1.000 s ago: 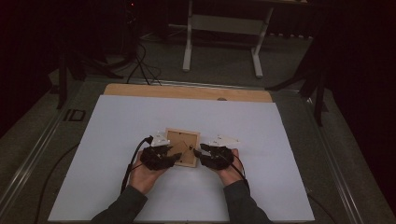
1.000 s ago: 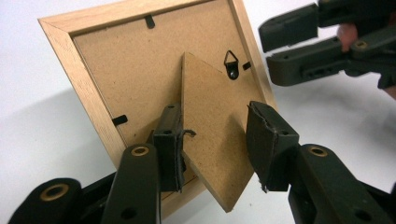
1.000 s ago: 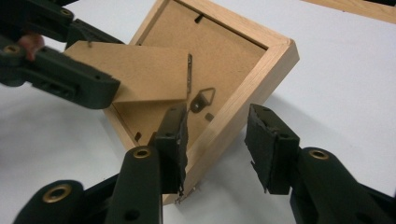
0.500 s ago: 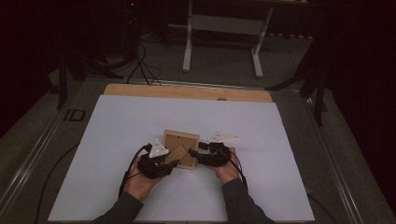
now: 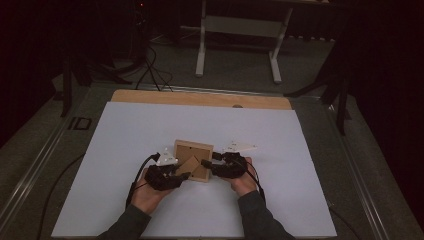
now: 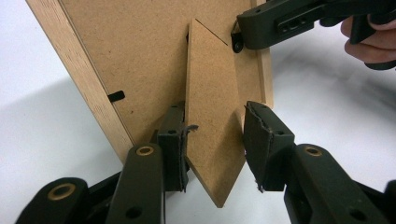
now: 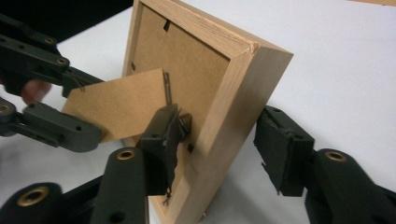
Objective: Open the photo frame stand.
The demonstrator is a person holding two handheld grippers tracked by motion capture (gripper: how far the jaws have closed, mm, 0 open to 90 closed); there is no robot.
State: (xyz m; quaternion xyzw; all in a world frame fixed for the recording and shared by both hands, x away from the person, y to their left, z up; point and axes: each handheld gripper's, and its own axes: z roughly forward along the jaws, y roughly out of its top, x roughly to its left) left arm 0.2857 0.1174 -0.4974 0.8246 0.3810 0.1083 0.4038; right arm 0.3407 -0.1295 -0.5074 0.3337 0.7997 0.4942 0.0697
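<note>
Near the front middle of the white table point(image 5: 125, 130), I have the wooden picture frame point(image 5: 192, 150) tilted up on its lower edge, back side towards me. My left gripper point(image 6: 212, 140) has its jaws spread around the hinged easel leg point(image 6: 212, 93); one pad touches the leg's edge, the other stands clear, so it has no hold yet. My right gripper point(image 7: 219, 140) straddles the frame's side rail, inner pad against the backing, outer pad apart from the wood, so that is no firm clamp either. My worry is that the frame tips flat or slides on the smooth sheet, since nothing pins it. If I pull the leg too hard or sideways, its small hinge could tear from the backboard point(image 7: 187, 60).
</note>
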